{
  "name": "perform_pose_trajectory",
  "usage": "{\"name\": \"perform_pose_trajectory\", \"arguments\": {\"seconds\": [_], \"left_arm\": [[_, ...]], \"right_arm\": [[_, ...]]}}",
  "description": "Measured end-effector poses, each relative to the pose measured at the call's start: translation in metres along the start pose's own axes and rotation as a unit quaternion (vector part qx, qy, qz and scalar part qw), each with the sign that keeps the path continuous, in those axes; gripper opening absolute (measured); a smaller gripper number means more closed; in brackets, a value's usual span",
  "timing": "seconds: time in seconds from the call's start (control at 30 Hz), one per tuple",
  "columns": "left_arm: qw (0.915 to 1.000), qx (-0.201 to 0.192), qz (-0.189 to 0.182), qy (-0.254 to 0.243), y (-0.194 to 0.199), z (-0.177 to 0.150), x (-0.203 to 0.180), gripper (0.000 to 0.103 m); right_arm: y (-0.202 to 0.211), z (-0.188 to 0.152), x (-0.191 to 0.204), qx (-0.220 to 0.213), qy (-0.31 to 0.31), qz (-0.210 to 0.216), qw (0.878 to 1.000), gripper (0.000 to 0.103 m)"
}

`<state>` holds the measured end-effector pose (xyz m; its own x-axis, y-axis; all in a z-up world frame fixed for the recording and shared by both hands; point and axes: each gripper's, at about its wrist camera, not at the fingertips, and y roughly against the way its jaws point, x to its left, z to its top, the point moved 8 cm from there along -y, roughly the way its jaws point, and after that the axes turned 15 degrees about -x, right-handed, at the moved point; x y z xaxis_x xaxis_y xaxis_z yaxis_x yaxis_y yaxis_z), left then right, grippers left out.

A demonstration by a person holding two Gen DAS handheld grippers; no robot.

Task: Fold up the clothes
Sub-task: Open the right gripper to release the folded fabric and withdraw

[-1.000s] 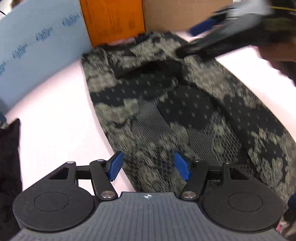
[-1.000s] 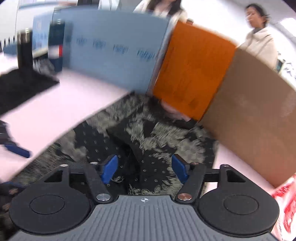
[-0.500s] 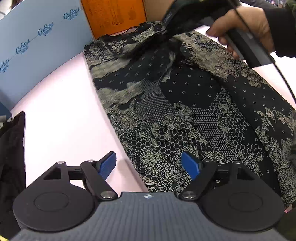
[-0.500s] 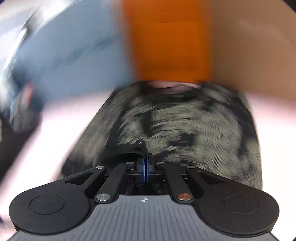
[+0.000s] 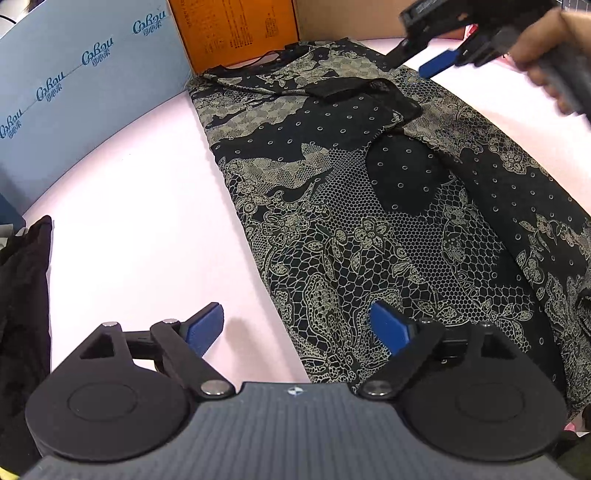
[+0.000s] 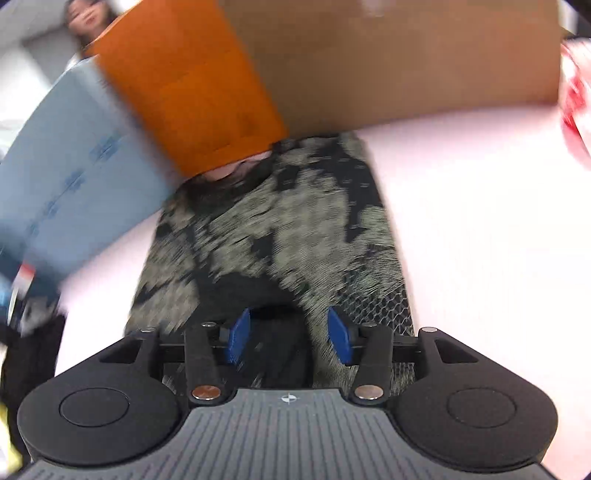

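R gripper [image 6: 288,338], pinched shut 0.5 s ago, is being held spread above the garment [image 5: 369,206]; L gripper [image 5: 295,326] is being kept spread; orange box [image 5: 236,29] behind.

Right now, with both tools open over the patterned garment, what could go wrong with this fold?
1. The folded-in sleeve lies loose on the garment; pulling the hem may shift it.
2. The left tool straddles the garment's edge over the pink table, so it may pinch just one layer.
3. The right tool view is blurred; a fast pass near the orange box could snag the collar.
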<state>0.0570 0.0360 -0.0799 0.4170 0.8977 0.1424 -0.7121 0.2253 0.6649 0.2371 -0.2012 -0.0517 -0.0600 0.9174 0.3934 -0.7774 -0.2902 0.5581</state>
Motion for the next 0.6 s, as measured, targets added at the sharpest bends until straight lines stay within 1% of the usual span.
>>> {"name": "perform_pose_trajectory", "arguments": {"seconds": [0.03, 0.07, 0.13, 0.17, 0.2, 0.23, 0.27, 0.3, 0.33, 0.37, 0.4, 0.43, 0.5, 0.57, 0.6], "left_arm": [[1.0, 0.0, 0.001, 0.001, 0.0, 0.0, 0.0, 0.086], [1.0, -0.001, 0.001, 0.002, 0.0, 0.0, 0.0, 0.086], [1.0, -0.002, 0.002, 0.005, 0.001, -0.001, 0.0, 0.087], [1.0, -0.001, 0.003, 0.007, 0.001, -0.002, 0.0, 0.088], [0.9999, 0.0, 0.005, 0.009, 0.001, -0.003, 0.0, 0.089], [0.9999, 0.003, 0.009, 0.013, 0.001, -0.004, 0.001, 0.093], [0.9997, 0.006, 0.014, 0.018, 0.001, -0.005, 0.002, 0.094], [0.9995, 0.008, 0.018, 0.024, 0.002, -0.006, 0.003, 0.096], [0.9992, 0.01, 0.023, 0.032, 0.002, -0.007, 0.004, 0.096], [0.9985, 0.013, 0.03, 0.044, 0.003, -0.008, 0.005, 0.096], [0.9976, 0.015, 0.037, 0.057, 0.004, -0.008, 0.005, 0.096], [0.9963, 0.018, 0.047, 0.07, 0.006, -0.009, 0.005, 0.096], [0.9928, 0.024, 0.07, 0.095, 0.01, -0.012, 0.005, 0.096], [0.9874, 0.029, 0.113, 0.107, 0.021, -0.014, 0.004, 0.095], [0.9842, 0.031, 0.135, 0.11, 0.03, -0.015, 0.002, 0.095]], "right_arm": [[0.01, 0.002, 0.003, 0.013, 0.001, 0.015, 1.0, 0.057], [0.02, 0.003, 0.006, 0.028, -0.004, 0.032, 0.999, 0.068], [0.038, 0.005, 0.011, 0.068, -0.034, 0.072, 0.995, 0.079], [0.046, 0.006, 0.012, 0.085, -0.041, 0.087, 0.992, 0.08], [0.055, 0.007, 0.014, 0.1, -0.033, 0.095, 0.99, 0.082], [0.064, 0.007, 0.015, 0.112, -0.006, 0.094, 0.989, 0.083], [0.069, 0.005, 0.014, 0.119, 0.063, 0.078, 0.988, 0.086], [0.073, 0.004, 0.015, 0.123, 0.153, 0.055, 0.979, 0.087], [0.074, 0.001, 0.015, 0.118, 0.24, 0.035, 0.963, 0.087], [0.073, -0.001, 0.014, 0.107, 0.325, 0.018, 0.939, 0.087], [0.072, -0.003, 0.015, 0.096, 0.408, 0.0, 0.908, 0.087], [0.07, -0.003, 0.018, 0.084, 0.443, 0.009, 0.893, 0.087], [0.058, 0.0, 0.024, 0.053, 0.439, 0.065, 0.894, 0.087], [0.043, 0.003, 0.03, 0.021, 0.431, 0.102, 0.896, 0.086], [0.036, 0.004, 0.033, 0.009, 0.428, 0.119, 0.896, 0.081]]}}
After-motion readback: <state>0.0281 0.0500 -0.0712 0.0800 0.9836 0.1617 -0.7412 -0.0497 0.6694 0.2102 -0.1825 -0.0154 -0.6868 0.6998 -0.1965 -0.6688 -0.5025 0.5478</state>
